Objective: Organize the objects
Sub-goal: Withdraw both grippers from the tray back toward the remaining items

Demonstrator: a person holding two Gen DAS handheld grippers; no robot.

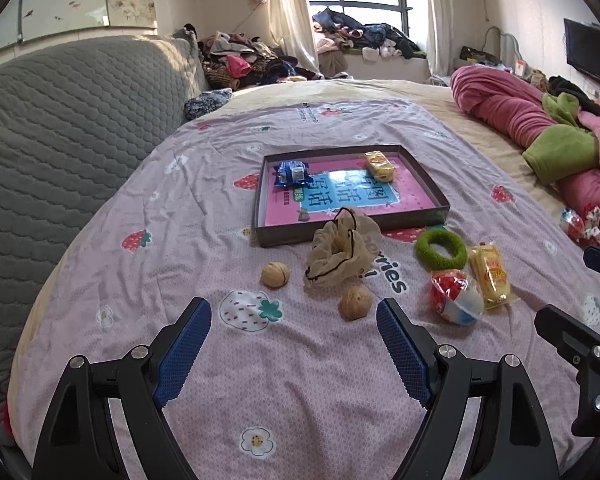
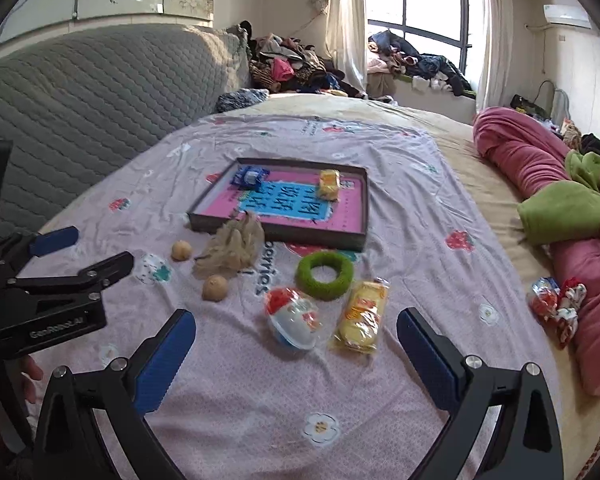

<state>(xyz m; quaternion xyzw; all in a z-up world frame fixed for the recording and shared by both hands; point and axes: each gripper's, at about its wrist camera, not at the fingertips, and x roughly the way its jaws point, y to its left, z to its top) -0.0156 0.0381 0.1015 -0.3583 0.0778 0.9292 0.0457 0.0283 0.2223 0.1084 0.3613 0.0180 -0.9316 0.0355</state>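
Observation:
A shallow dark box (image 1: 424, 176) (image 2: 362, 204) with a pink and blue bottom lies on the bed and holds a blue packet (image 1: 292, 173) (image 2: 249, 176) and a yellow snack (image 1: 379, 165) (image 2: 329, 184). In front of it lie a beige scrunchie (image 1: 340, 254) (image 2: 232, 250), two walnuts (image 1: 275, 275) (image 1: 355, 302) (image 2: 181, 250) (image 2: 215, 288), a green ring (image 1: 441, 249) (image 2: 324, 275), a yellow snack pack (image 1: 490, 274) (image 2: 362, 316) and a red-white packet (image 1: 456, 298) (image 2: 294, 318). My left gripper (image 1: 294, 328) is open and empty near the walnuts. My right gripper (image 2: 296, 340) is open and empty before the red-white packet.
A pink strawberry-print sheet (image 1: 260, 380) (image 2: 420, 264) covers the bed. A grey headboard (image 1: 60, 120) stands left. A rolled pink and green quilt (image 1: 540, 128) (image 2: 560, 208) lies right, with more red-white packets (image 1: 580, 224) (image 2: 556, 300) beside it. Clothes are piled at the back.

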